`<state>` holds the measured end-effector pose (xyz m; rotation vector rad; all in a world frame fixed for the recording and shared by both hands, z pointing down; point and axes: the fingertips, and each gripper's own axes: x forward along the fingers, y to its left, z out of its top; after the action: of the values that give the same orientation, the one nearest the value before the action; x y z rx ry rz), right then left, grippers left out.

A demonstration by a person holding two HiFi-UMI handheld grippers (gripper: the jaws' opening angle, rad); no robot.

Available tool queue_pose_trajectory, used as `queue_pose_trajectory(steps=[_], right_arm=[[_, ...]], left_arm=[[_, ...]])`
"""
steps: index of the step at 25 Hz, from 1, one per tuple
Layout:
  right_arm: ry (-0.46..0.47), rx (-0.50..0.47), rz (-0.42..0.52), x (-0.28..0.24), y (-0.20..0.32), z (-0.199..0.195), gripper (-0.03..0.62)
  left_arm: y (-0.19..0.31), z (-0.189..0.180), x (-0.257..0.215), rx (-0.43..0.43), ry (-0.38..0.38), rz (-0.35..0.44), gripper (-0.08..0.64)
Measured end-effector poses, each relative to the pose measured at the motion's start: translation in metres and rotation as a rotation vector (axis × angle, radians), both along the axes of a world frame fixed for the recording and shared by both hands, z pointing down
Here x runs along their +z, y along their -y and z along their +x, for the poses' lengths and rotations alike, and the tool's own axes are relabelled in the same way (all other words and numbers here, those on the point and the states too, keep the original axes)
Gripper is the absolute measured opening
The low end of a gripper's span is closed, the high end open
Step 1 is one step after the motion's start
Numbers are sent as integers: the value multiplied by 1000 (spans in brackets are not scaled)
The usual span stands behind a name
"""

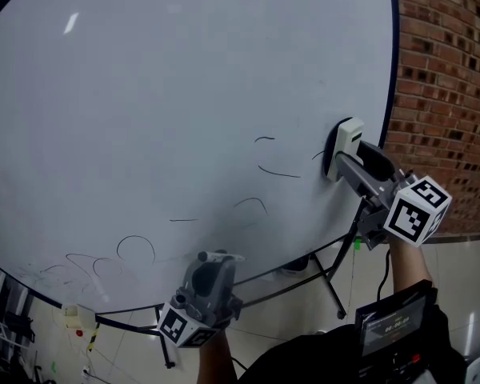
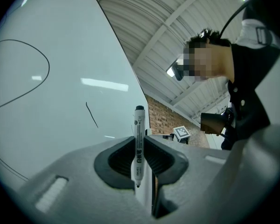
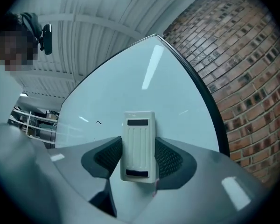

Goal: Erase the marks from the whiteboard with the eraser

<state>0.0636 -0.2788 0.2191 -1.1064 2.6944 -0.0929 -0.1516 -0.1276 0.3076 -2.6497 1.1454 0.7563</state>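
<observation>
The whiteboard [image 1: 184,94] fills the head view and carries thin black marks [image 1: 278,172] in its lower half. My right gripper [image 1: 344,154] is shut on a white eraser [image 1: 346,144], which presses flat against the board near its right edge, beside a short mark. In the right gripper view the eraser [image 3: 139,146] stands upright between the jaws. My left gripper [image 1: 212,264] hangs below the board's bottom edge, shut on a white marker pen [image 2: 138,143] that points up. A curved line [image 2: 35,73] and a short stroke [image 2: 91,114] show on the board there.
A brick wall [image 1: 448,70] runs to the right of the board. The board's black stand legs [image 1: 328,282] spread over the pale floor below. A small device with a lit screen [image 1: 394,322] sits on my right forearm. Looping scribbles [image 1: 104,258] lie at the board's lower left.
</observation>
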Motion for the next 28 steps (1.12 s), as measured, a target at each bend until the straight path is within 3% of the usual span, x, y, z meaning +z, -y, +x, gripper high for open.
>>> queue_pose_trajectory(steps=[3,9,13,18,24,28], right_arm=[[-35,-17,6,6,-8,-19,226],[-140,-197,-51,57,-42,-101,227],[-164,-259,-92,84,-51,-124,227],[-136,-227,-83,67,-39,-98,227],[10,-83,-65,13,-7,-20,227],[32,-20,-61,-1,0,-7,227]], left_arm=[[0,-4,1,-4,-1,0,57],[-3,-6,1,-1,-4,-2,57],[-3,-9,1,-5,-3,0,57],[-4,-8,-1,6,3,2,58],[-7,-5,-4,16,11,10,57],[-10,-6,-4,14,4,9,57]])
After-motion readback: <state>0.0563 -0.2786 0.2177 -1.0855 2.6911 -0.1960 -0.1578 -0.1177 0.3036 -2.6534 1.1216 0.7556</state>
